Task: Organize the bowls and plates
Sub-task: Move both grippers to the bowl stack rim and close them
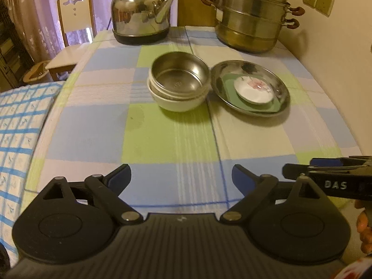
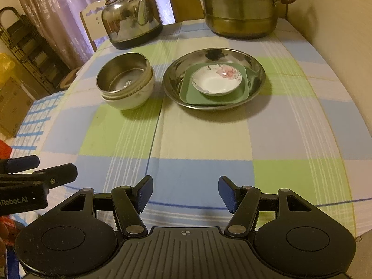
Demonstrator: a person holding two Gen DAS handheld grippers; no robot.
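Observation:
A steel bowl (image 1: 180,74) sits nested in a white bowl (image 1: 177,101) on the checked tablecloth; the pair also shows in the right wrist view, steel bowl (image 2: 123,73) in white bowl (image 2: 130,97). Beside it to the right a steel plate (image 1: 250,69) holds a green square plate (image 1: 232,88) with a small white flowered dish (image 1: 253,89) on top; they show again as steel plate (image 2: 214,58), green plate (image 2: 195,93) and dish (image 2: 217,80). My left gripper (image 1: 181,180) and right gripper (image 2: 185,194) are open and empty, near the table's front edge, well short of the dishes.
A steel kettle (image 1: 141,11) stands at the back left and a stacked steel steamer pot (image 1: 251,18) at the back right, next to the wall. A white chair (image 1: 76,18) stands past the table's left side. A blue-checked cloth (image 1: 16,127) lies at the left.

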